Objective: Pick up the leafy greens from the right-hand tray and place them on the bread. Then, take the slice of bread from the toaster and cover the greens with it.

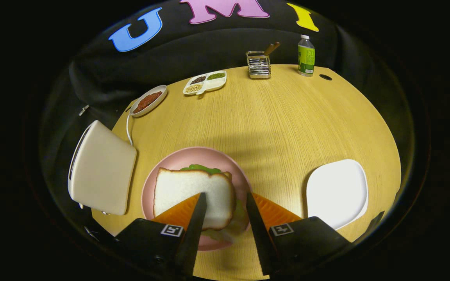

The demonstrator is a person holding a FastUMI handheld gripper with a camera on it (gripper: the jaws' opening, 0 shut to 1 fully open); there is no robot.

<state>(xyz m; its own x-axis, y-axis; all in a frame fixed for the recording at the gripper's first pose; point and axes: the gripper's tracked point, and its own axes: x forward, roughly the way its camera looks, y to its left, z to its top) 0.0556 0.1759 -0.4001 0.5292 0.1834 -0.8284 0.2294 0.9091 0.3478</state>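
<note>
The gripper (225, 199) is hovering with fingers spread wide, gripping nothing, over the slice of bread (193, 193), which is lying on the leafy greens (203, 168) on the pink plate (150, 183). The toaster (102, 169) is sitting just left, the white tray (336, 191) right.

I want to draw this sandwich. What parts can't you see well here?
- Leafy greens: mostly hidden under the top bread slice on the pink plate, gripper view.
- Bottom bread: covered, cannot tell.
- Bread's near edge: behind the open gripper.
- Toaster slots: turned away.
- Divided tray: contents too small.
</note>
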